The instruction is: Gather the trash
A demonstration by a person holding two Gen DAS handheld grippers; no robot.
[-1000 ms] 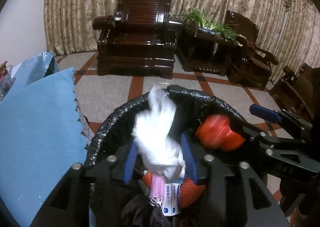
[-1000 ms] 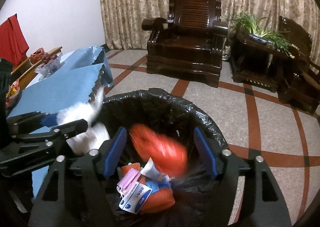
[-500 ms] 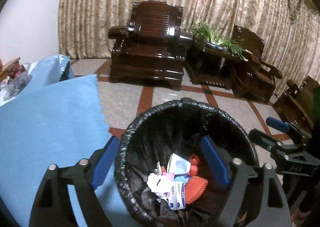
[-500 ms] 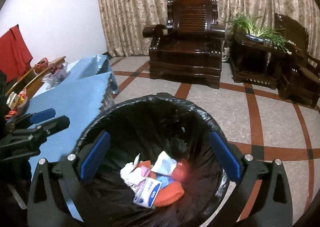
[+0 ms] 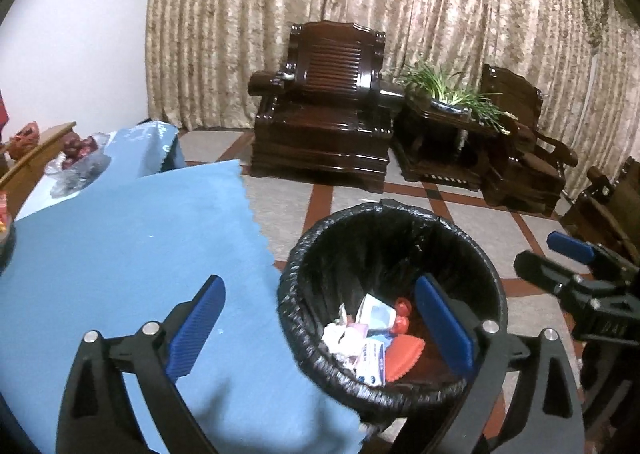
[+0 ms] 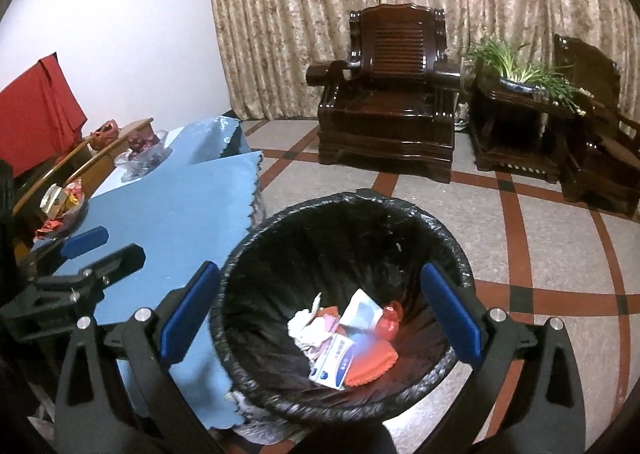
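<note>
Left gripper (image 5: 320, 314) jaws opening, empty, above black-lined bin (image 5: 472, 254), blue tablecloth (image 5: 132, 246) beside

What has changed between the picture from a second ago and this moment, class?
The left gripper let go of the white wad, its jaws opening; the right gripper let go of the red piece. Both now lie in the black-lined bin, and both grippers have pulled back above it, empty. The blue cloth and armchair stayed put.

We count one black-lined trash bin (image 6: 448, 238), two dark wooden armchairs (image 6: 396, 94), one potted plant (image 6: 524, 70), two blue-padded grippers (image 6: 320, 314).
</note>
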